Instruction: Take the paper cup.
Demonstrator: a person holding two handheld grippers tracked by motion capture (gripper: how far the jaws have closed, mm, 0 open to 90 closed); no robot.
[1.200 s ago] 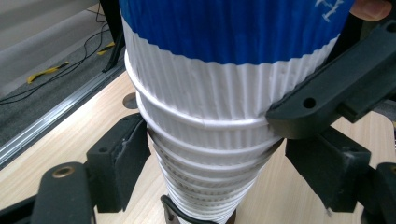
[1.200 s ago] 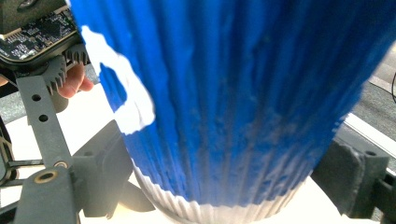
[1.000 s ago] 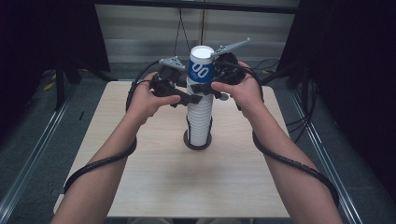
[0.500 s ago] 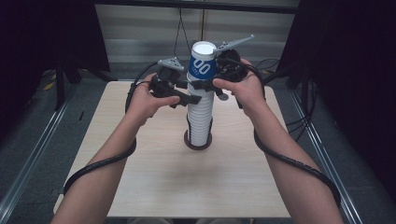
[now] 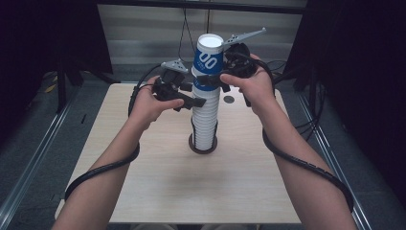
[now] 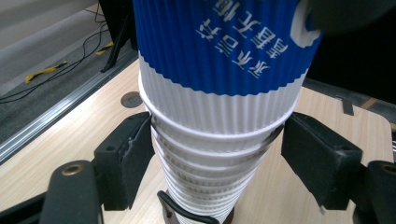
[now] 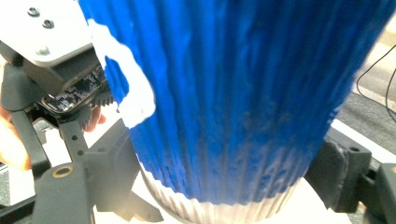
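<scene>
On the left, the left gripper (image 5: 194, 101) brackets the stack of white cups (image 5: 205, 122) just under the top cup's rim; its left finger (image 6: 126, 156) touches the ridged wall, while the right one appears to stand slightly off, so it looks closed loosely on the stack, steadying it. The stack stands near the middle of the counter (image 5: 143, 191), on a dark ring (image 5: 203, 146). To the right, the right gripper (image 5: 212, 81) clamps the blue top cup (image 5: 208, 57), which looks partly lifted. The step appears to be separating that cup; next comes a straight upward pull while the stack is held down. The stack's base and the right fingers' contact are hard to make out.
</scene>
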